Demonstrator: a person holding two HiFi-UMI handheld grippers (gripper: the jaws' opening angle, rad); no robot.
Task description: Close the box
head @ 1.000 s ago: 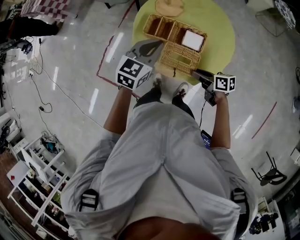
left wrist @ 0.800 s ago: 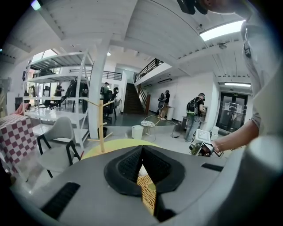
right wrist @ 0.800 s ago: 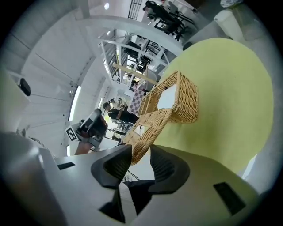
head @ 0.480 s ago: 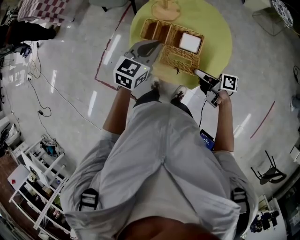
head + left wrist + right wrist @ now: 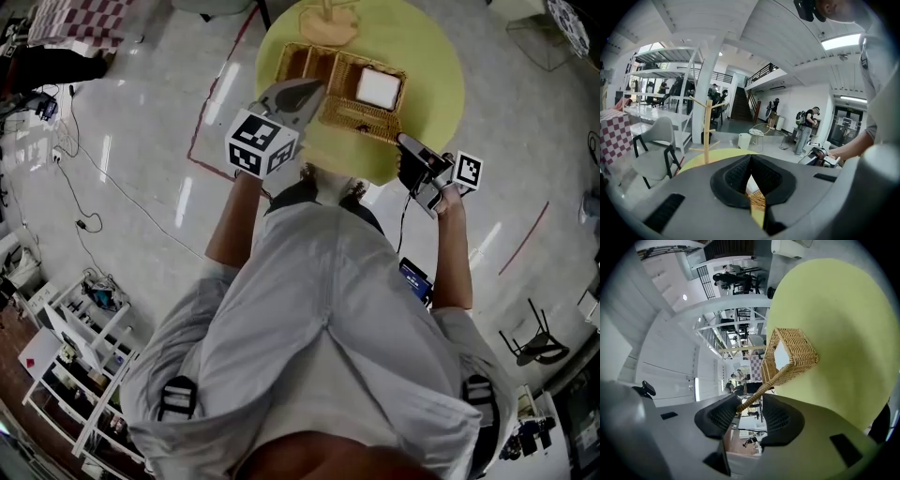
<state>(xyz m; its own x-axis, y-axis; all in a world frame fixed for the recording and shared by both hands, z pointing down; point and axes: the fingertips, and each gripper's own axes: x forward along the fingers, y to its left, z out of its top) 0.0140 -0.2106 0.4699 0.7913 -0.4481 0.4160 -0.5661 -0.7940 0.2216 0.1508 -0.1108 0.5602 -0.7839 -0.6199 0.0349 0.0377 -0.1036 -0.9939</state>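
Note:
A wicker box (image 5: 330,67) with a white item (image 5: 379,87) inside stands on the round yellow table (image 5: 429,56). Its lid (image 5: 361,120) hangs out toward me at the near side. In the right gripper view the box (image 5: 793,350) is seen side-on. The lid's woven edge (image 5: 761,390) runs down between the jaws of my right gripper (image 5: 751,411). Those jaws are opening and the pads stand clear of the edge. My right gripper (image 5: 405,146) is at the table's near right rim. My left gripper (image 5: 298,94) hovers shut over the box's near left, empty (image 5: 750,161).
A wooden peg stand (image 5: 330,17) rises at the table's far side (image 5: 708,126). A grey chair (image 5: 652,150) and metal shelving (image 5: 665,75) stand beyond the table. Cables (image 5: 84,187) and red tape lines (image 5: 525,242) lie on the glossy floor. White shelves (image 5: 75,375) are at lower left.
My right gripper has shifted right and rolled, so its marker cube now faces sideways. The lid looks narrower than before. The left gripper has stayed over the box.

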